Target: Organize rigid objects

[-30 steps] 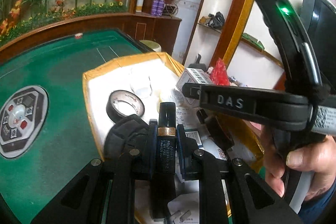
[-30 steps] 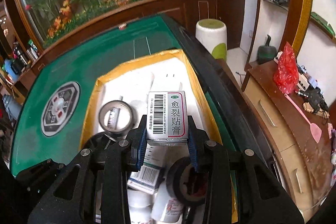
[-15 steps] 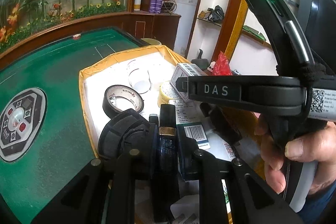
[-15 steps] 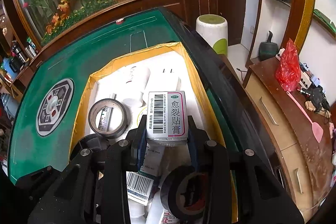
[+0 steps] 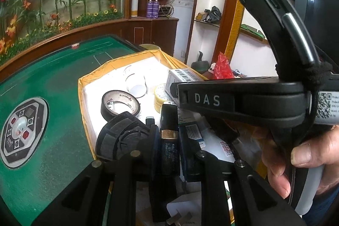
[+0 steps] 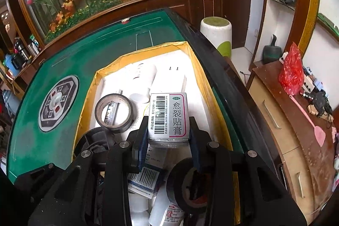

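Hovering over the yellow-rimmed box (image 6: 197,69) at frame centre, the right gripper (image 6: 168,130) clamps a medicine carton (image 6: 168,115), the left gripper (image 5: 168,137) a black tube (image 5: 168,132), both apparently lifted clear for sorting.

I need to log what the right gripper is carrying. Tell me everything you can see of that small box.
The box is a small, light grey carton, apparently cardboard, with a barcode, an OTC mark and large Chinese characters on its upper face. It looks closed and undamaged. The right gripper clamps its two long sides, printed face up, above the yellow-edged tray of tape rolls and packets. Only the fingers appear to touch it.
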Action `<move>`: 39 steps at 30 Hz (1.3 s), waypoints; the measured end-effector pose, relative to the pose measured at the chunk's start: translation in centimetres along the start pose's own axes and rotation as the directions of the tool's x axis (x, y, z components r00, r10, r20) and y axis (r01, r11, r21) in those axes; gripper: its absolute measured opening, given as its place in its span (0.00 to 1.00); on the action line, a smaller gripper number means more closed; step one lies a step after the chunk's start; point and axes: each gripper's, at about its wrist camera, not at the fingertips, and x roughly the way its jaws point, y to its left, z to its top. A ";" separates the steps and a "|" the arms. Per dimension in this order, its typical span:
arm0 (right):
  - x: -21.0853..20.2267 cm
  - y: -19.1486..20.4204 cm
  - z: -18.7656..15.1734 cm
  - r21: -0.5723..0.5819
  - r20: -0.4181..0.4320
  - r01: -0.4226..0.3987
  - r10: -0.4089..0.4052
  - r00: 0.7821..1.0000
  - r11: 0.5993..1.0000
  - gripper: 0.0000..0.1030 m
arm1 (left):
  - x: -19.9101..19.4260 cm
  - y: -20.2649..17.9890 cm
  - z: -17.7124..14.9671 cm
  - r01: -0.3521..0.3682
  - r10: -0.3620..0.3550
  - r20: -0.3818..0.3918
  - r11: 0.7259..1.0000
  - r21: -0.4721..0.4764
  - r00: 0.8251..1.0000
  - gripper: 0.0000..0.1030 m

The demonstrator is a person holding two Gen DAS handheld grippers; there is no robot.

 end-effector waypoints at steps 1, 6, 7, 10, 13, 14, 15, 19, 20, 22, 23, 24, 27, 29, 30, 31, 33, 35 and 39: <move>-0.1 0.1 0.0 -0.004 0.003 0.003 -0.003 1.000 1.000 0.37 | 0.0 0.0 0.0 -0.001 0.001 -0.001 1.000 0.002 1.000 0.18; -1.3 0.4 -0.4 -0.017 0.036 0.007 -0.006 0.999 1.000 0.54 | -0.3 -0.1 -0.1 -0.002 0.002 0.002 1.000 0.005 1.000 0.19; -1.6 0.5 -0.5 -0.021 0.041 0.015 -0.014 0.999 1.000 0.54 | -0.6 -0.1 -0.1 -0.004 0.004 0.010 1.000 0.008 1.000 0.19; -2.7 0.9 -0.8 -0.025 0.065 0.020 -0.018 0.998 0.999 0.55 | -1.2 -0.5 -0.3 -0.009 0.009 0.024 1.000 0.025 1.000 0.23; -3.9 1.1 -1.2 -0.016 0.090 0.022 -0.020 0.996 1.000 0.58 | -1.9 -0.9 -0.6 -0.012 0.011 0.035 0.999 0.041 0.999 0.58; -4.5 1.3 -1.5 -0.013 0.105 0.023 -0.022 0.994 1.000 0.61 | -2.4 -1.0 -0.8 -0.018 0.016 0.055 0.999 0.045 0.998 0.69; -5.0 1.4 -1.8 -0.009 0.119 0.024 -0.023 0.993 1.000 0.63 | -2.8 -1.1 -0.9 -0.022 0.019 0.072 0.999 0.049 0.997 0.71; -7.1 1.9 -3.2 0.016 0.168 0.040 -0.042 0.985 0.999 0.63 | -4.5 -1.2 -1.5 -0.044 0.036 0.102 0.997 0.070 0.994 0.79; -7.6 1.9 -3.6 0.028 0.181 0.049 -0.053 0.982 0.998 0.63 | -4.9 -1.0 -1.8 -0.043 0.036 0.099 0.997 0.069 0.994 0.79; -8.7 1.8 -4.6 0.059 0.212 0.053 -0.065 0.975 0.997 0.63 | -5.5 -0.7 -2.3 -0.052 0.046 0.092 0.996 0.066 0.995 0.79; -9.2 1.8 -5.1 0.069 0.224 0.062 -0.076 0.972 0.996 0.66 | -5.7 -0.5 -2.6 -0.059 0.053 0.088 0.996 0.064 0.995 0.79; -9.7 1.7 -5.7 0.082 0.235 0.072 -0.090 0.968 0.994 0.69 | -6.1 -0.2 -2.9 -0.066 0.061 0.087 0.996 0.062 0.994 0.79; -10.8 1.8 -7.7 0.124 0.260 0.092 -0.122 0.958 0.988 0.71 | -7.0 0.7 -3.8 -0.117 0.112 0.084 0.992 0.056 0.990 0.81; -10.9 2.5 -9.2 0.130 0.259 0.119 -0.150 0.954 0.984 0.71 | -7.5 1.4 -4.4 -0.154 0.148 0.081 0.986 0.065 0.986 0.81; -10.9 2.9 -10.0 0.125 0.257 0.131 -0.159 0.953 0.984 0.71 | -7.8 1.6 -4.8 -0.171 0.165 0.076 0.983 0.072 0.983 0.82; -10.8 3.4 -10.8 0.117 0.259 0.133 -0.159 0.953 0.984 0.71 | -8.0 1.9 -5.1 -0.194 0.189 0.069 0.978 0.081 0.980 0.82; -10.9 4.3 -12.3 0.110 0.257 0.136 -0.160 0.953 0.985 0.71 | -8.3 2.1 -5.5 -0.211 0.206 0.060 0.973 0.096 0.977 0.82; -10.9 5.0 -13.4 0.116 0.259 0.117 -0.144 0.955 0.986 0.71 | -8.5 2.2 -5.9 -0.235 0.232 0.041 0.965 0.118 0.972 0.82; -10.6 6.6 -14.4 0.112 0.275 0.121 -0.147 0.950 0.986 0.71 | -8.9 2.0 -6.4 -0.302 0.301 0.036 0.940 0.155 0.953 0.82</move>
